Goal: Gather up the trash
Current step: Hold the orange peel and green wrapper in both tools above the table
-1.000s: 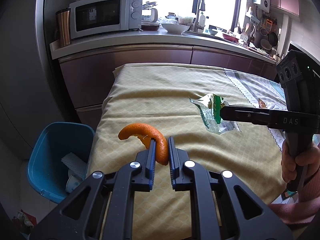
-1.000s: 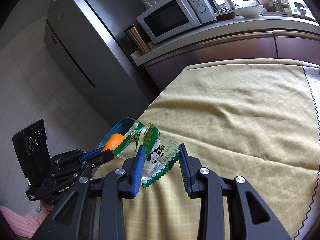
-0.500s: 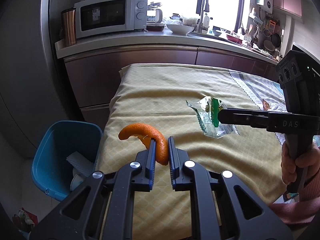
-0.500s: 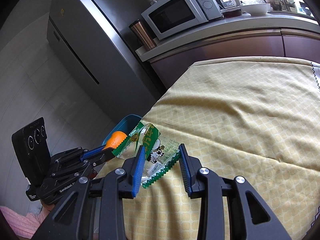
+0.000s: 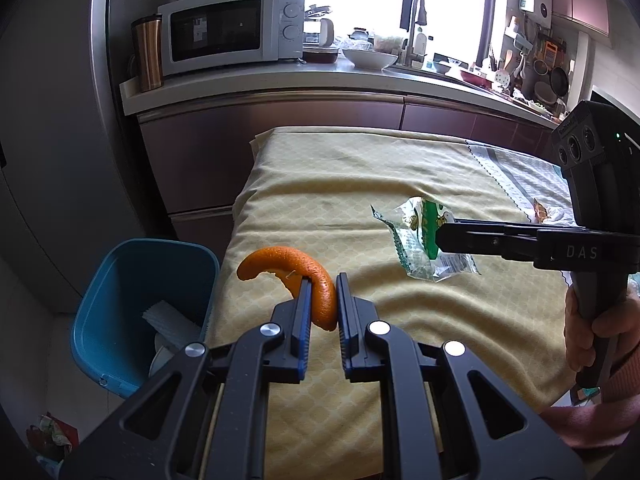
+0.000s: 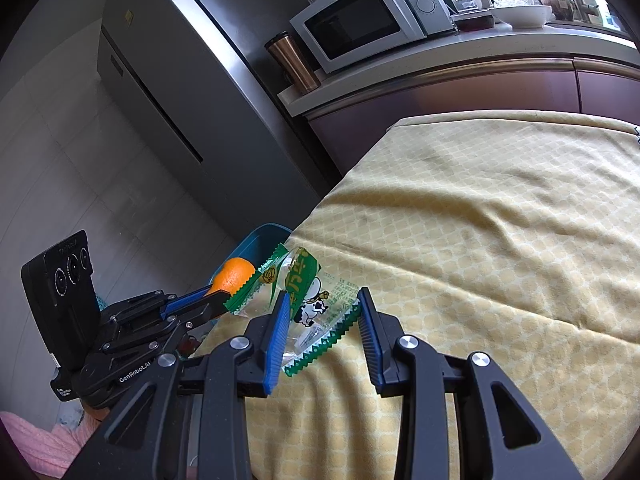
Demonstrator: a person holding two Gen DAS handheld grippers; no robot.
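- My left hand-held gripper (image 5: 322, 300) pinches the orange peel (image 5: 296, 270) tight, up above the yellow worktop (image 5: 400, 320).
- My right hand-held gripper (image 6: 324, 316) holds the green snack wrapper (image 6: 308, 304), also in the air.
- The blue bin (image 5: 120, 280) sits on the floor, left of the worktop.
- I think I should carry the peel right over the bin before letting go.

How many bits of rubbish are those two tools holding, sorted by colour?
Orange: 1, the orange peel in the left tool
Green and clear: 1, the snack wrapper in the right tool
Total: 2
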